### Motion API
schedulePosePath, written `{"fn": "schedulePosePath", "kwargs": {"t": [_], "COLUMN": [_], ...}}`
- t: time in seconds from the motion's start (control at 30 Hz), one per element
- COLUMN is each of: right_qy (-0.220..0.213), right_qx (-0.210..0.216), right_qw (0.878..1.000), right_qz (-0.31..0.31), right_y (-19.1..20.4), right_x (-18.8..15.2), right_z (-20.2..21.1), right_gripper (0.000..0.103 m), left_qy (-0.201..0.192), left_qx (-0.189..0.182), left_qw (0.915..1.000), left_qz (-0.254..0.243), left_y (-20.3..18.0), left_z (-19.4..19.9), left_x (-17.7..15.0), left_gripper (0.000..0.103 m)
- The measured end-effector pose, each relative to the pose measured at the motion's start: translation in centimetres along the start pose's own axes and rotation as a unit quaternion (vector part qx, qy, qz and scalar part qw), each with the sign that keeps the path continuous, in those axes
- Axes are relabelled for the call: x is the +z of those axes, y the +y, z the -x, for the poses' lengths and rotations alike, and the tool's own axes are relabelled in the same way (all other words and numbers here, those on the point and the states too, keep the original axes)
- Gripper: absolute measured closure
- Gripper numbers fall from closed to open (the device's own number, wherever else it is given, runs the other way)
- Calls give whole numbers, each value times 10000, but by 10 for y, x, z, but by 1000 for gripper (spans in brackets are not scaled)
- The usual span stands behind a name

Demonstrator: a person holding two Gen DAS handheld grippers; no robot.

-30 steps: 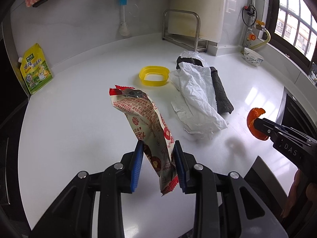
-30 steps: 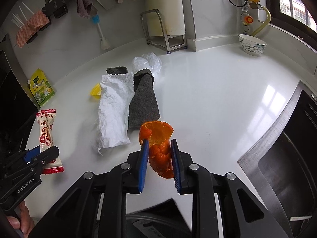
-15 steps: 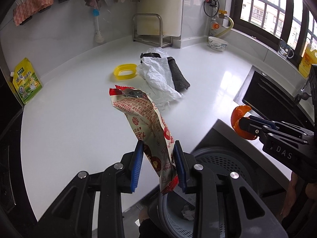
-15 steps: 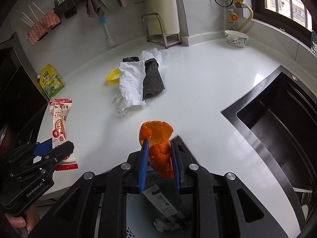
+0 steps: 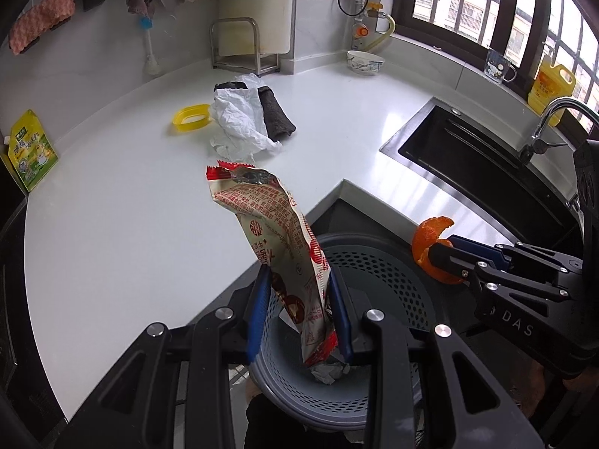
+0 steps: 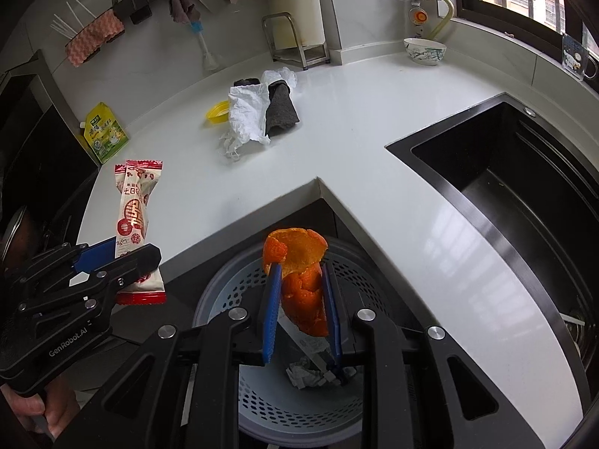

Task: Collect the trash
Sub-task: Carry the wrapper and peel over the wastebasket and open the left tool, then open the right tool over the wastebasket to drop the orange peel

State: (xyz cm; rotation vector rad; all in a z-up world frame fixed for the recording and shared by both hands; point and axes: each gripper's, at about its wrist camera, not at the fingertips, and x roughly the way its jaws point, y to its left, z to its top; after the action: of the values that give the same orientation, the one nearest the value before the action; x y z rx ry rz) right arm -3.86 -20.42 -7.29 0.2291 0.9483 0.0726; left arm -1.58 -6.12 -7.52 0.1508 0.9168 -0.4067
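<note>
- Snack wrapper [image 5: 284, 254], clamped in the left gripper [image 5: 299, 310], and orange peel [image 6: 299, 284], clamped in the right gripper [image 6: 301, 314], had travelled from above the counter [image 5: 112, 224] to directly over the grey bin [image 6: 232, 299]; release appeared next.
- Crumpled paper [image 6: 303, 374] lay in the bin.
- White paper [image 5: 239, 119], dark cloth [image 5: 275, 116] and yellow ring [image 5: 191, 118] remained on the counter, well apart; nothing blocked the drop.

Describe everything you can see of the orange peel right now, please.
The orange peel is one curled, cup-like piece: bright orange skin outside, paler pith inside, ragged torn edges. It stands roughly upright, pinched at its lower half between the blue pads of the right tongs, its open top rising above them. It hangs in the air over the grey perforated bin beside the counter corner, touching only the pads. The left wrist view shows its curled tip protruding beyond the tongs.
</note>
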Motion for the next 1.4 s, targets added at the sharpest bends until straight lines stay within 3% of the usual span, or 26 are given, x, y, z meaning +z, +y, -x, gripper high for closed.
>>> {"fn": "schedulePosePath", "kwargs": {"t": [0.6,0.87,0.9,0.97,1.03,1.1,1.4], "right_qy": [590,695,687,681,639,584,589], "right_qx": [-70,-57,-66,-68,-101,-117,-185], "right_qw": [9977,9971,9972,9973,9975,9978,9977], "right_qz": [-331,-291,-275,-262,-273,-285,-274], "right_y": [-25,-20,-19,-19,-19,-20,-18], "right_x": [-52,-55,-55,-54,-52,-51,-48], "right_z": [-23,-35,-35,-36,-35,-34,-33], "right_gripper": [81,81,78,73,61,53,51], "left_qy": [1015,1164,1168,1167,1121,1104,994], "left_qx": [-531,-445,-429,-408,-362,-310,-164], "left_qw": [9932,9922,9922,9923,9929,9933,9945], "left_qz": [-192,-43,-7,87,152,173,282], "left_y": [-37,-31,-29,-26,-22,-20,-10], "left_z": [-46,-55,-55,-54,-53,-51,-44], "left_x": [-43,-48,-48,-49,-49,-48,-45], "left_gripper": [72,70,67,50,45,44,42]}}
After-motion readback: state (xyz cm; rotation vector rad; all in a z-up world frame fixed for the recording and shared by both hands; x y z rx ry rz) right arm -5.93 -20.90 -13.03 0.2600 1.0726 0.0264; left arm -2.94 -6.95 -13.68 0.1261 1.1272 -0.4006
